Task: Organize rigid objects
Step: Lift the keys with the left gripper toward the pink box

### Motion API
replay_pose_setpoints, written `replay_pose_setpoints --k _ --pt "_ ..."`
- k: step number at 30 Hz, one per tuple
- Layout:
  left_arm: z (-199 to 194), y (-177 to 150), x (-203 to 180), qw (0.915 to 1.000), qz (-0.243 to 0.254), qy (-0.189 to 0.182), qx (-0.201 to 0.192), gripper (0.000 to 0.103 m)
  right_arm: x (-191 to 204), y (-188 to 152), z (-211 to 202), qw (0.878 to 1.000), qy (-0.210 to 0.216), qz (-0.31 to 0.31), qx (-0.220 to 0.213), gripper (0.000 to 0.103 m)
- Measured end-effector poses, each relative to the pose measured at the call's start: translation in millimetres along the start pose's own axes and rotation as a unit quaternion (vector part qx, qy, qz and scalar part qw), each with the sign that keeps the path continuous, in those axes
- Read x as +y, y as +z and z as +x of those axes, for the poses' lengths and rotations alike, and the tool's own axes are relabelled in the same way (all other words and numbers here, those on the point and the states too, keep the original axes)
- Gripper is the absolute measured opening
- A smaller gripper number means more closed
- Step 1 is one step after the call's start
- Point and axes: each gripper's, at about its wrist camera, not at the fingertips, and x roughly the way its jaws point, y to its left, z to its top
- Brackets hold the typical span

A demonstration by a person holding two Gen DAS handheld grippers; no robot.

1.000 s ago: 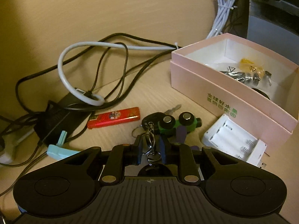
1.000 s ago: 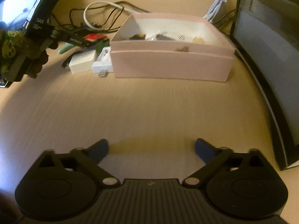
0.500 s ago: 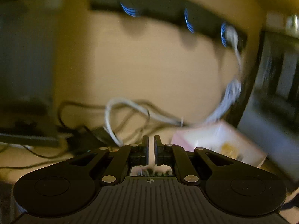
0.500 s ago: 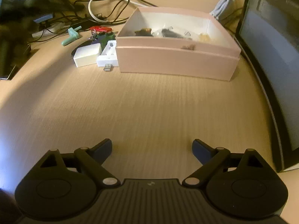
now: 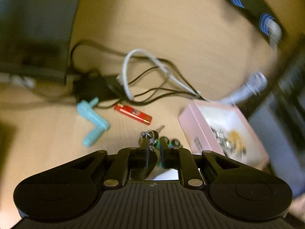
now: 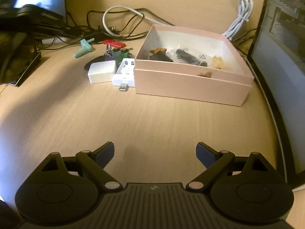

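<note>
A pink box holds several small items; it also shows in the left wrist view. Left of it lie a key bunch with a green toy, a red lighter, a teal plastic piece, a white block and a white battery holder. My left gripper hovers above the key bunch, its jaws a narrow gap apart and empty; the view is blurred. The lighter and teal piece lie beyond it. My right gripper is open and empty above bare table.
A tangle of black and white cables lies behind the objects. A monitor stands at the right edge. A dark device sits at the far left. A USB dongle lies by the box front.
My left gripper swung up away from the key bunch, then came back over it from higher up, nearly closed. My right gripper drew nearer the box, still open.
</note>
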Motion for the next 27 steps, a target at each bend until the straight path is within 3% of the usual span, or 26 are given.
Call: replay_pose_setpoints --k 2,4,8,11,15,24,27 --pt "16.5 3.3 -0.3 0.999 -0.043 0.008 -0.005 0.017 -2.4 -3.8 -4.4 1.0 -0.009 -0.005 -0.003 0.094" --pt "27.1 4.5 -10.2 0.9977 -0.046 0.043 -0.025 0.017 -5.6 -6.9 -6.8 1.0 -0.017 -0.006 -0.005 0.094" --pt "43.8 -6.3 -46.4 0.9905 0.049 0.111 -0.065 0.017 -12.7 -10.7 -5.7 1.0 -0.023 -0.008 -0.003 0.094" --pt "57.8 -14.8 -57.6 0.9858 0.079 0.138 -0.053 0.019 -17.8 -11.5 -2.2 1.0 -0.028 -0.005 0.005 0.094" --pt "65.5 -20.0 -50.0 0.989 0.044 0.135 -0.042 0.019 -24.4 -12.6 2.4 0.999 -0.031 -0.002 0.014 0.094" --pt "84.1 -11.9 -35.7 0.9853 0.032 0.165 -0.033 0.021 -24.7 -18.3 10.1 0.999 -0.02 -0.004 0.032 0.094" --pt "90.3 -10.7 -34.0 0.9865 0.036 0.157 -0.03 0.022 -24.1 -18.8 9.2 0.999 -0.018 -0.007 0.03 0.094"
